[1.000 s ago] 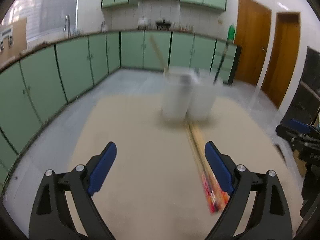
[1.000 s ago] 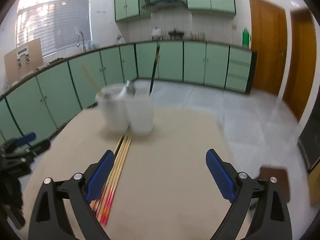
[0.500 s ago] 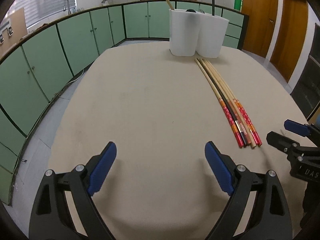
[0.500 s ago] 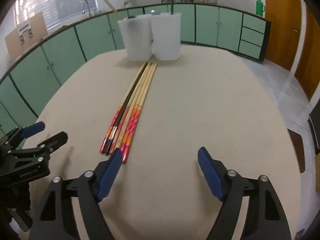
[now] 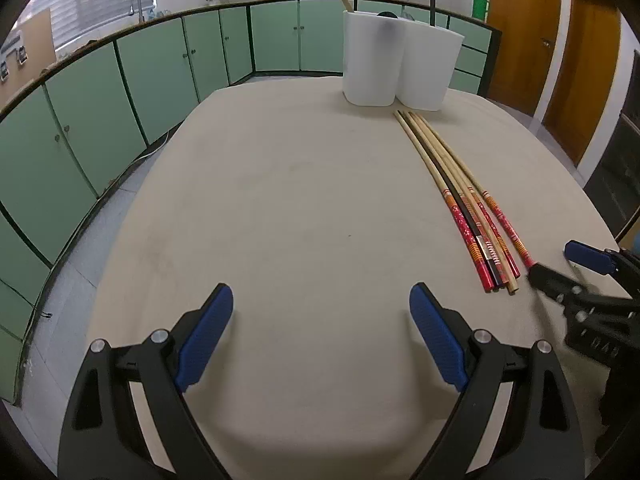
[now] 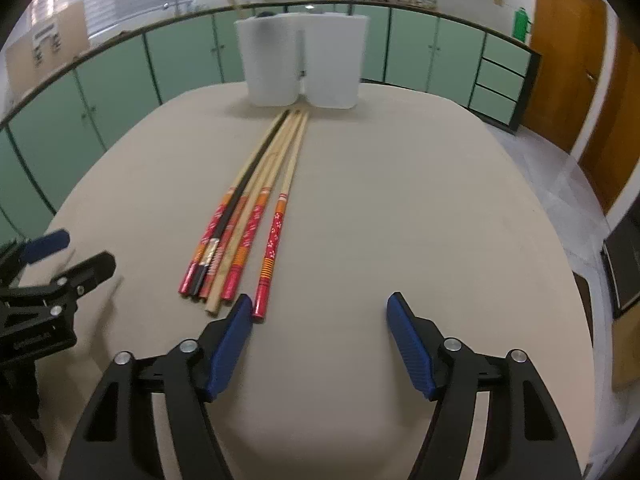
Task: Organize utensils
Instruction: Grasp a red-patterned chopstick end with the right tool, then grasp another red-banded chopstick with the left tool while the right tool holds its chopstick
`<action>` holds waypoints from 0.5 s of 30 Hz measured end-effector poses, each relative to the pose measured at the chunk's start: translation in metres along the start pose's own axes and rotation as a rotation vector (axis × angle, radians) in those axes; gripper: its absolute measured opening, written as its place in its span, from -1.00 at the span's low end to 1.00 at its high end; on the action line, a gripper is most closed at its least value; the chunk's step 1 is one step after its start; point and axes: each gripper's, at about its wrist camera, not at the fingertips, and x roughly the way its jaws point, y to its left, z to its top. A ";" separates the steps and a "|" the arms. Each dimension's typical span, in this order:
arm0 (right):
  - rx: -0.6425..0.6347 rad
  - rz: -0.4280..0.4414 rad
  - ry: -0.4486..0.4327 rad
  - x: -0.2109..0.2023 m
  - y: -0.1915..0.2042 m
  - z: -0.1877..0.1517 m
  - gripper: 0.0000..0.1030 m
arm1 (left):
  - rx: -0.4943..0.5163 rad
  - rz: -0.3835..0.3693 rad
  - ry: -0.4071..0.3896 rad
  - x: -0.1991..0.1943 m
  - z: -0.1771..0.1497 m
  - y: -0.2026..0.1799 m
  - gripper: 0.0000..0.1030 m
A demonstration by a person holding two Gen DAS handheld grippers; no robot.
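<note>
Several long chopsticks (image 6: pixel 256 208) with red and orange patterned ends lie side by side on the beige table (image 6: pixel 400 220); they also show in the left wrist view (image 5: pixel 460 196). Two white cups (image 6: pixel 304 66) stand at the far edge, also in the left wrist view (image 5: pixel 396 66), with sticks inside them. My right gripper (image 6: pixel 320 312) is open, its left finger just behind the rightmost chopstick's red end. My left gripper (image 5: pixel 320 304) is open and empty, left of the chopsticks. The right gripper (image 5: pixel 568 264) shows at the left view's right edge, the left gripper (image 6: pixel 68 252) at the right view's left edge.
Green kitchen cabinets (image 5: pixel 160 76) run along the wall behind the table. Wooden doors (image 5: pixel 552 40) are at the right. The table's edges curve off close on both sides, with grey tiled floor (image 6: pixel 560 184) below.
Both grippers pulled back and lower from near the cups to the near end of the table. The right gripper moved up to the chopsticks' red ends and its jaws narrowed a little.
</note>
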 end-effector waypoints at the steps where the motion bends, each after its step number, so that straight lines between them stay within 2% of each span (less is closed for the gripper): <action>1: 0.012 0.021 -0.004 -0.002 -0.003 0.000 0.19 | -0.001 0.000 0.001 0.000 0.000 0.000 0.69; 5: 0.000 0.081 -0.006 -0.003 0.002 -0.004 -0.02 | 0.005 0.000 -0.001 -0.001 0.000 -0.002 0.69; 8: -0.024 0.070 -0.010 -0.003 0.009 -0.006 -0.20 | 0.008 -0.002 -0.003 -0.002 -0.001 -0.004 0.69; 10: -0.023 0.077 -0.012 -0.002 0.011 -0.004 -0.47 | 0.013 -0.002 -0.001 -0.002 -0.002 -0.006 0.69; 11: -0.021 0.081 -0.012 -0.002 0.011 -0.003 -0.54 | 0.015 -0.004 0.002 -0.001 -0.002 -0.007 0.69; 13: -0.022 0.091 -0.011 -0.001 0.011 -0.002 -0.83 | 0.012 -0.012 0.003 -0.002 -0.002 -0.009 0.69; 15: -0.021 0.104 -0.009 -0.001 0.011 -0.003 -0.88 | 0.012 -0.025 0.004 -0.002 -0.001 -0.013 0.69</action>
